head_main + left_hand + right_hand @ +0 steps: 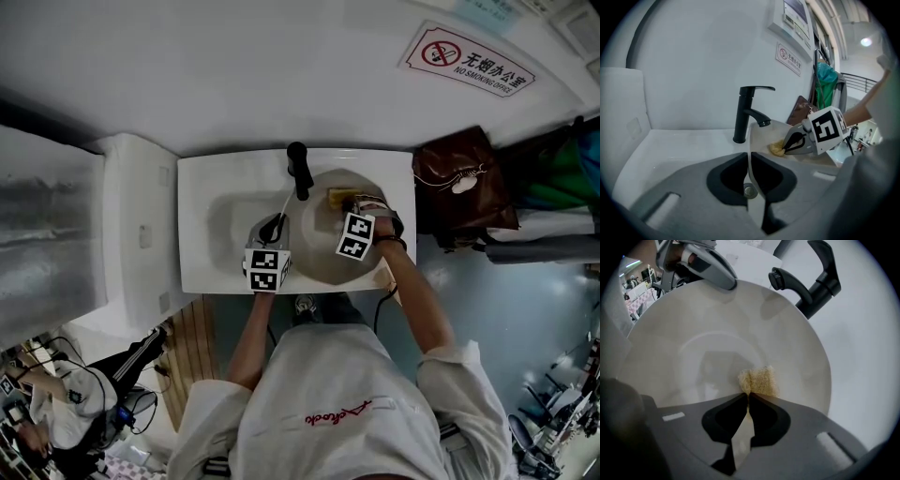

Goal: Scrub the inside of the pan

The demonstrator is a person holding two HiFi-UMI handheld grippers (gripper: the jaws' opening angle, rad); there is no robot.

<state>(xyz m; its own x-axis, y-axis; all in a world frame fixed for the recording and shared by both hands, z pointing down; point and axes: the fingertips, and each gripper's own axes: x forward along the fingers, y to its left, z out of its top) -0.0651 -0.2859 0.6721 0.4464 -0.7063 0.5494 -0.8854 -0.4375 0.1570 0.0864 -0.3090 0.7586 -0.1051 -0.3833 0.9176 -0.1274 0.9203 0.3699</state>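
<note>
Our left tool (750, 161) is clamped narrow on the thin white handle (749, 140) of the pale pan (323, 251). The pan sits in the basin toward the right edge of the white surface (202, 187), just in front of the black faucet (299, 169). Our right tool (749, 397) pinches a yellow sponge (759, 379), which rests against the pan's inside.

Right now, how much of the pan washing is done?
Done: the left gripper clamps the pan over the sink, and the right gripper grips the sponge. In hand: the sponge presses the pan's inside. Left: probably more scrubbing; I cannot tell how clean it is.
</note>
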